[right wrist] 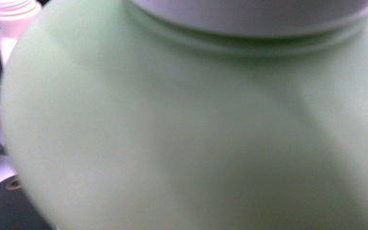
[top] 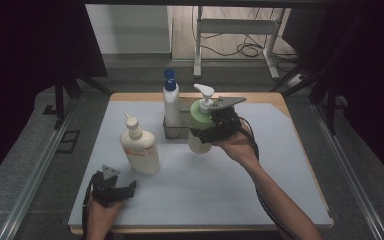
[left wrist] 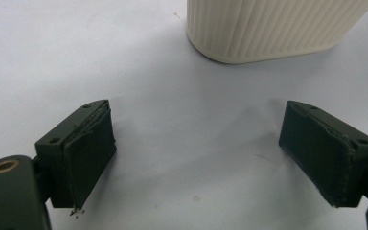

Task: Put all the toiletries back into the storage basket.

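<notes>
Pale green pump bottle (top: pixel 199 131) held in the right gripper (top: pixel 211 131), at the near edge of the wire rack (top: pixel 177 131) mid-table. Jaws stand wide and are clamped across the bottle's body; in the right gripper view the green body (right wrist: pixel 182 124) crowds the lens, white collar at top. Whether the base rests on the mat or hangs just clear, cannot tell from the high view.

Rack holds a white bottle with blue cap (top: pixel 171 102), upright, at its left end. Green bottle is just beside it, to the right and a little nearer the person.

Cream bottle (top: pixel 140 146) stands alone on the grey mat (top: pixel 260 190), left of the rack and apart from it.

Left gripper (top: pixel 130 189) rests low at the near left of the mat, jaws spread wide with nothing between them. In the left gripper view the cream bottle's ribbed base (left wrist: pixel 273 28) sits ahead of the pads (left wrist: pixel 88 158), not touching.

Step in hand, by my reading: carrying the green bottle at the rack. Into it or out of it, the frames don't settle.

Next move calls for keeping the bottle upright, pump head (top: pixel 206 95) clear of the blue cap, base clearing the rack's rim. The grip is low on a rounded body; slip or tilt is the risk.
</notes>
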### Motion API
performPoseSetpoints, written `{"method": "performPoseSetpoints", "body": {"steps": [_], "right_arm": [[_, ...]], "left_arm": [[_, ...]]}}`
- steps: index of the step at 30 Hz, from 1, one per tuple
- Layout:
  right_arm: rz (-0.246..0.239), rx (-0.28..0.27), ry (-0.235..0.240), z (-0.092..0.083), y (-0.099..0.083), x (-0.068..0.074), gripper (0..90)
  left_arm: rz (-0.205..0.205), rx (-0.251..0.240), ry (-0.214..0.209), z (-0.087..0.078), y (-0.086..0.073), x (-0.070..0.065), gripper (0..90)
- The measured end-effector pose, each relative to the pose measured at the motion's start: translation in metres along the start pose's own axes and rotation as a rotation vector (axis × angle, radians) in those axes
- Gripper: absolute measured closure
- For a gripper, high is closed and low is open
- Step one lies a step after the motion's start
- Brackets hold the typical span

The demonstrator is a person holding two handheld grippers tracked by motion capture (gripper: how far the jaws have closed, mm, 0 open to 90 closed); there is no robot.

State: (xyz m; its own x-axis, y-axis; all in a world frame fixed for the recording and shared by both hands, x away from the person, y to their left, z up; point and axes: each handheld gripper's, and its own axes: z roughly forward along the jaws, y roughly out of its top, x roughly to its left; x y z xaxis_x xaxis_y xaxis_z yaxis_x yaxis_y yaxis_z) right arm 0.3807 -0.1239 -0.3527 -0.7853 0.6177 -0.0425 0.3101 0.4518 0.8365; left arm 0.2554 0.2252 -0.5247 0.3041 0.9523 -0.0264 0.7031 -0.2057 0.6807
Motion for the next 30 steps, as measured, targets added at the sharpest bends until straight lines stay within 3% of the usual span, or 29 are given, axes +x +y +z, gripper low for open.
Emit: {"method": "performPoseSetpoints", "body": {"steps": [30], "right_arm": [[0.065,-0.007,-0.121,0.025,0.034,-0.035,12.0]], "left_arm": [[-0.002,-0.001,-0.001,0.0,0.0,0.0,11.8]]}}
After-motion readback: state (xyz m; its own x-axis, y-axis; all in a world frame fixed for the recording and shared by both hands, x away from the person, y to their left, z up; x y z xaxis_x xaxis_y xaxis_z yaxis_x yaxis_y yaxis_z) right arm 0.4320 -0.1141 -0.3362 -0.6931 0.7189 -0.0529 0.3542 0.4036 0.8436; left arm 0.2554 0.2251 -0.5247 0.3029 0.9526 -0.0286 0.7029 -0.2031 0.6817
